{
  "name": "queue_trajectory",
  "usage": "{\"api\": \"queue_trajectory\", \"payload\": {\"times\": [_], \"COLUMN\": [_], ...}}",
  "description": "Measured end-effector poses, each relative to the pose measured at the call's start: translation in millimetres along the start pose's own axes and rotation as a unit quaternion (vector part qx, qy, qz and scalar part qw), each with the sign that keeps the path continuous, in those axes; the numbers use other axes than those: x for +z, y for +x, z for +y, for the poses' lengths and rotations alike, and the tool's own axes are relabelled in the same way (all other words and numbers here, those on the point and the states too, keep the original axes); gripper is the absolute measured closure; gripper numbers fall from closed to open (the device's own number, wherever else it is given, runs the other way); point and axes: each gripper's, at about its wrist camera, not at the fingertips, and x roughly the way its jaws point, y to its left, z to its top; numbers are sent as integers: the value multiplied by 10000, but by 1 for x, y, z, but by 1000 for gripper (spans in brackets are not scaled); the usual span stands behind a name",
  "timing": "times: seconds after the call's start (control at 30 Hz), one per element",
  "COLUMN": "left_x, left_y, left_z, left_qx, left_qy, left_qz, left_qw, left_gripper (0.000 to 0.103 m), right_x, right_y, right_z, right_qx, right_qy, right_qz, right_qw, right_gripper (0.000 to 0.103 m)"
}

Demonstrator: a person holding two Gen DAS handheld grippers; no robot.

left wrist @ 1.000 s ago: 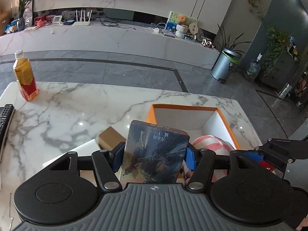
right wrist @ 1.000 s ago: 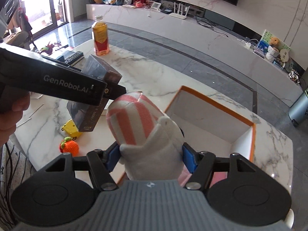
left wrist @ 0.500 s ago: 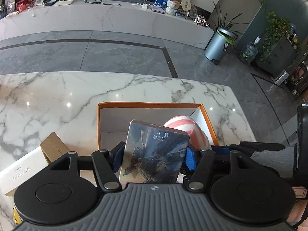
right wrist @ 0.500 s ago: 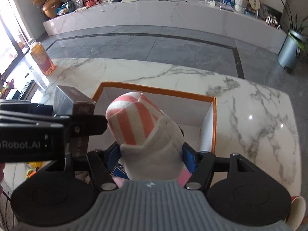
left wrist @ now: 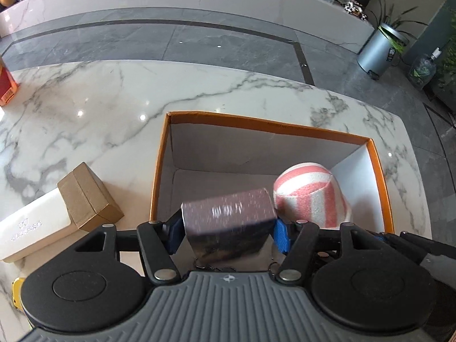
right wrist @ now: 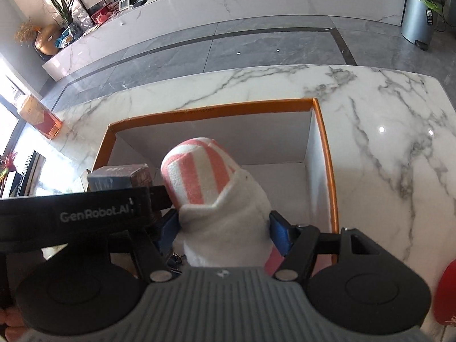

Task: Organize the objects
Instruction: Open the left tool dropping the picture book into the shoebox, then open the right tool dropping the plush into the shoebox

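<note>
**Both loads hanging over the open box, release coming up**

You are holding two things at once over the orange-rimmed box [left wrist: 161,171], and both grippers are pointing steeply down into it. Your left gripper [left wrist: 228,229] is clamping a dark boxed book [left wrist: 228,213] between its blue pads [left wrist: 280,235], the pads pressing on both sides. Your right gripper [right wrist: 225,232] is squeezing a rolled pink-and-white striped towel [right wrist: 199,171], its white end bulging between the jaws.

Judging by how things are lying, you are in the placing step: the box floor ahead of both tools is looking bare and white, and neither item is resting on it yet. The next move is calling for more descent, then a clean opening of each pair of jaws, probably one after the other so that nothing tips.

Watch the crowding. From the left wrist, the towel is sitting just beside the book on its right, close enough that I cannot tell whether they are touching. From the right wrist, the left tool's black body is crossing right in front of your near-left pad, so the two grippers are working almost shoulder to shoulder.

Open room is lying ahead of the tools, towards the far wall of the box, and to the right of the towel before the white side wall. To the left of the left gripper, outside the rim, a small brown carton [left wrist: 88,196] is lying on a white case [left wrist: 31,225] on the marble table [left wrist: 85,108]; keep the book inside the orange edge.
</note>
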Motion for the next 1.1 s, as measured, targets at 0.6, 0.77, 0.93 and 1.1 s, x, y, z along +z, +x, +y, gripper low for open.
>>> {"api": "queue_trajectory", "payload": {"times": [0.6,0.77,0.93,1.1], "left_x": [-11,-19,-30,-33], "left_y": [-47,-65,-81,-95], "left_z": [3,18,46,76], "left_qx": [-187,-207,-133,-24], "left_qy": [387,687,706,440], "left_qz": [-339,-447,-505,-545], "left_qw": [9985,9964,9961,9975], "left_gripper": [9,9,9,9], "right_x": [-8,-16,-26,-32], "right_y": [-3,-11,-26,-43], "right_z": [10,32,56,78], "right_qx": [-60,-213,-333,-291], "right_qy": [-145,-594,-1094,-1324], "right_qz": [122,-4,-278,-473], "right_qw": [9998,9980,9931,9896], "right_gripper": [21,14,7,5]}}
